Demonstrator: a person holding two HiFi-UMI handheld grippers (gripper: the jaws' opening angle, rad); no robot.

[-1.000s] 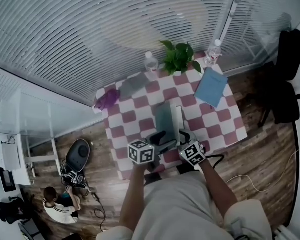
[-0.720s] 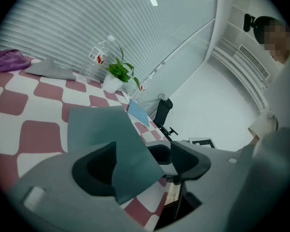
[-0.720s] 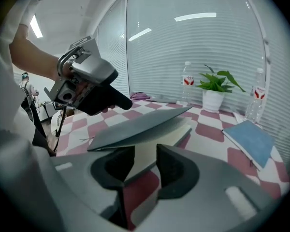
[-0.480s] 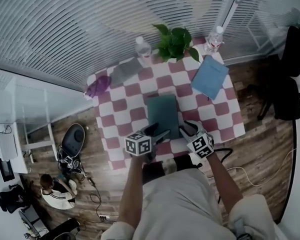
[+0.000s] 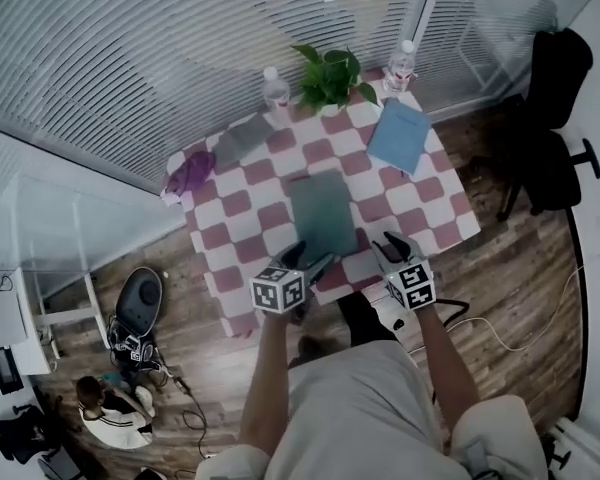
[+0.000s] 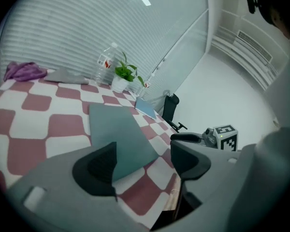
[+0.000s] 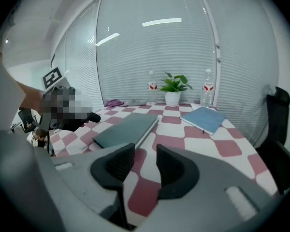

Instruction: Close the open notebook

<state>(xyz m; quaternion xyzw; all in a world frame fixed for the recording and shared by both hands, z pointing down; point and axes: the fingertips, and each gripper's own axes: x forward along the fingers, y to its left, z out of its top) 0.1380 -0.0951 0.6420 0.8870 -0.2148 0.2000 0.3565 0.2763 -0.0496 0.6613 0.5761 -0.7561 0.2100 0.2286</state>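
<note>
The teal notebook [image 5: 323, 213] lies flat and closed in the middle of the red-and-white checkered table [image 5: 425, 208]. My left gripper [image 5: 314, 261] hovers over the table's near edge just short of the notebook's near left corner, jaws open and empty. My right gripper [image 5: 391, 239] stands to the right of the notebook's near end, apart from it, also open with nothing between its fingers. In the left gripper view the notebook [image 6: 120, 132] shows beyond the left gripper [image 6: 144, 153]. In the right gripper view the notebook [image 7: 126, 128] lies ahead and to the left of the right gripper [image 7: 145, 154].
A blue notebook [image 5: 400, 136] lies at the far right of the table. A potted plant [image 5: 327, 76] and two water bottles [image 5: 273, 88] [image 5: 401, 65] stand along the far edge. A grey cloth [image 5: 242, 138] and a purple cloth [image 5: 188, 174] lie far left. An office chair [image 5: 555, 118] stands to the right; a person [image 5: 105, 408] crouches on the floor at left.
The notebook's cover stood upright a second ago and now lies flat, shut. Both grippers have drawn back toward the near edge, the right one moving out to the right.
</note>
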